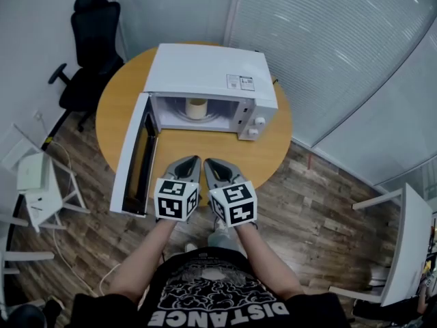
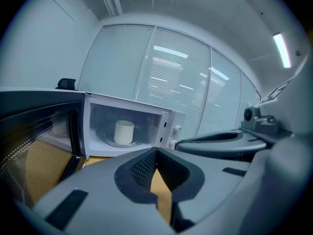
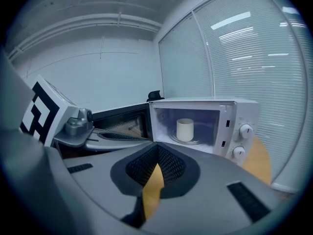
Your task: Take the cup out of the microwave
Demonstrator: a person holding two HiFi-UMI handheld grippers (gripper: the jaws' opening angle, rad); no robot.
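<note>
A white microwave stands on a round wooden table with its door swung open to the left. Inside, a pale cup sits upright on the turntable; it also shows as the cup in the left gripper view and the cup in the right gripper view. My left gripper and right gripper hover side by side over the table's near edge, short of the microwave's opening. Both are shut with nothing between the jaws.
A black office chair stands at the back left behind the table. White chairs or stands are at the left, and a white table at the right. Glass walls with blinds close off the back right.
</note>
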